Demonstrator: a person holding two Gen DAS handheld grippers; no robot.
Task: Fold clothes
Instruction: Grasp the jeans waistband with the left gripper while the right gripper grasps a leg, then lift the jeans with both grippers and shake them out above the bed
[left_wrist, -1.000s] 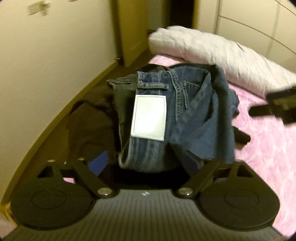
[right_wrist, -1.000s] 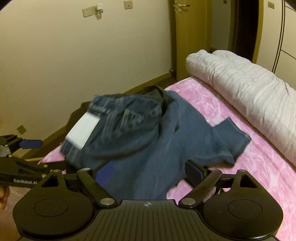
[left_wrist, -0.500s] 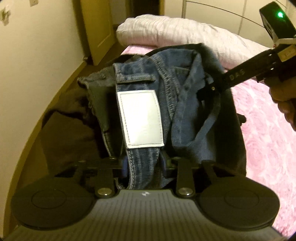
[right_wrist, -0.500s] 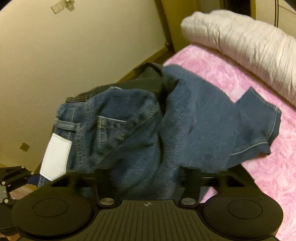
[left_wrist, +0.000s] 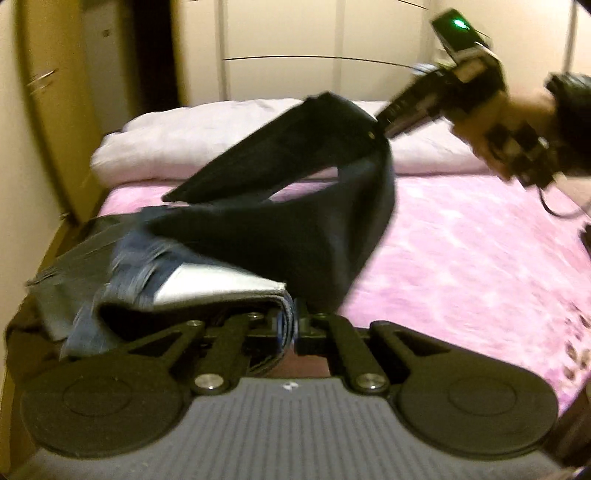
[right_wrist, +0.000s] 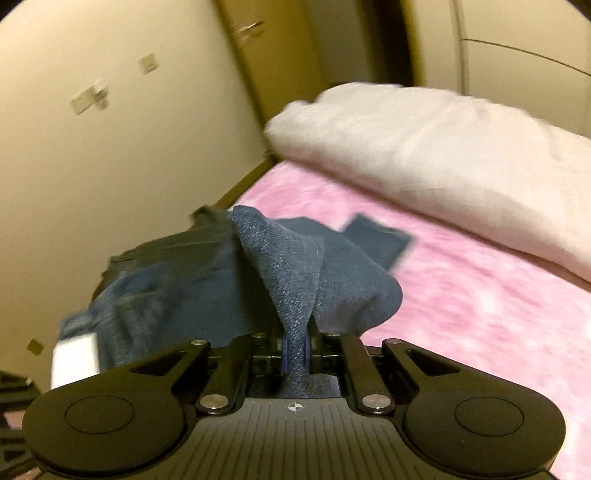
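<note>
both grippers clamped on jeans (left_wrist: 280, 236): left gripper (left_wrist: 290, 328) on waistband, right gripper (right_wrist: 295, 350) on denim fold. jeans lifted off bed (left_wrist: 461, 236), bunched; no fold made, folding all left.

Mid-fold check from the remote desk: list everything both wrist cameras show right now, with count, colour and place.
jeans: one, dark blue with a white waist patch, lifted off the bed, strung between both grippers
dark garment: one, brown-black, under the jeans at the bed's left edge
bed cover: one, pink, spread across the bed
duvet: one, white, rolled along the far side of the bed
door: one, tan wood, beyond the bed
wall plates: at least two, pale, on the cream wall
left gripper: black, shut on the jeans by the patch
right gripper: black, shut on a denim fold
hand: one, holding the right gripper
</note>
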